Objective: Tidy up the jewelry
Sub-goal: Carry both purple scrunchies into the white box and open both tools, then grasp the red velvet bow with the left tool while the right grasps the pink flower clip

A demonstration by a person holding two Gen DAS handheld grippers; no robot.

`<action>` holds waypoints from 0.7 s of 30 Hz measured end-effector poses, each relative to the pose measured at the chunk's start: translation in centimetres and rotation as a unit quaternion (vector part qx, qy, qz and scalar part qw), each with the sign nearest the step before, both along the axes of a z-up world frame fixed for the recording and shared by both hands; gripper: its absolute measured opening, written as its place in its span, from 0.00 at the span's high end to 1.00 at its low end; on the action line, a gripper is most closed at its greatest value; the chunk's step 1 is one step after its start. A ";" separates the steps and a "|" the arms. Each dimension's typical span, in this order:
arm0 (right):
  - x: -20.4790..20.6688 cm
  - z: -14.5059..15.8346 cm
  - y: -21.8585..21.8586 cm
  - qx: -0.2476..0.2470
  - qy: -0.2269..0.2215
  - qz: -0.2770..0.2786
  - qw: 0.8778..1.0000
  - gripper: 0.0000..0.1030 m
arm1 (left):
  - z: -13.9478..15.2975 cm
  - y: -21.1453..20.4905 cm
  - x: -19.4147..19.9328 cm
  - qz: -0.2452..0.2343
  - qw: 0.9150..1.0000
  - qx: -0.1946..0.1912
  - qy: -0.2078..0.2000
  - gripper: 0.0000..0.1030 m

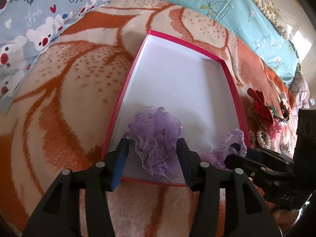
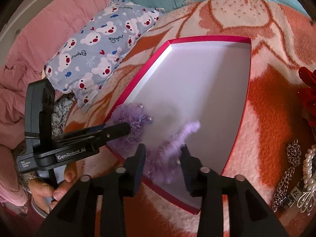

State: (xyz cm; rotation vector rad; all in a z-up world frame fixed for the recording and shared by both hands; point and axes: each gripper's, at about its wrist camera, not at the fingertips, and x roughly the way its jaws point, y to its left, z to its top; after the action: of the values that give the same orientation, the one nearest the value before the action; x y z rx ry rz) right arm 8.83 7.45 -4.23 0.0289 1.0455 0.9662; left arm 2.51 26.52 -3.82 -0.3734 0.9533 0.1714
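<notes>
Two grippers, left and right, gape over scrunchies near the box's front edge.

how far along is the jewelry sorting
Done: two purple hair ties, a frilly one and a fuzzy one, lie in the pink box. In hand: nothing; the left gripper and right gripper stand open around them. Left: red bows, chain and pearl pieces on the blanket.

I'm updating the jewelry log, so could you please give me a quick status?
Both grippers open: left gripper around purple ruffle flower, right gripper around purple scrunchie. Both pieces inside red box. Nothing obstructing.
</notes>
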 end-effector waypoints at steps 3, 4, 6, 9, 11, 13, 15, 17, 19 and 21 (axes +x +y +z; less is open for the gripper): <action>-0.4 0.2 -0.3 -0.004 -0.008 0.002 1.000 0.59 | 0.2 0.0 -0.3 0.001 1.000 0.001 0.000 0.53; -0.4 0.3 -0.5 -0.004 -0.009 0.002 1.000 0.59 | 0.3 0.0 -0.3 0.001 1.000 0.001 -0.001 0.53; -0.5 0.5 -0.8 -0.004 -0.011 -0.001 1.000 0.59 | 0.6 0.0 -0.5 0.002 1.000 0.002 -0.003 0.53; -0.5 0.7 -1.3 -0.003 -0.011 -0.006 1.000 0.59 | 0.9 -0.2 -0.6 0.004 1.000 0.007 -0.005 0.53; -0.5 0.9 -1.7 -0.002 -0.011 -0.008 1.000 0.59 | 1.2 -0.3 -0.6 0.004 1.000 0.007 -0.008 0.53; -0.6 1.2 -2.1 0.001 -0.011 -0.010 1.000 0.59 | 1.7 -0.5 -0.6 0.003 1.000 0.007 -0.012 0.53; -0.7 1.4 -2.7 0.006 -0.010 -0.013 1.000 0.58 | 2.1 -0.7 -0.7 0.002 1.000 0.009 -0.017 0.53; -0.7 1.6 -3.4 0.014 -0.006 -0.018 1.000 0.57 | 2.6 -1.1 -0.6 -0.001 1.000 0.011 -0.023 0.53; -0.7 1.8 -4.0 0.017 -0.007 -0.022 1.000 0.57 | 3.2 -1.5 -0.5 -0.004 1.000 0.012 -0.028 0.53; -0.8 2.0 -4.6 0.018 -0.008 -0.028 0.999 0.57 | 3.6 -1.7 -0.5 -0.007 0.999 0.010 -0.032 0.53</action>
State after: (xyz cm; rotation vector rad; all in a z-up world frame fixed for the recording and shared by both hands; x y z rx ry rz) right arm 8.08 2.90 -2.28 0.0795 1.0081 0.9337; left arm 2.02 24.79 -0.25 -0.3527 0.8902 0.1559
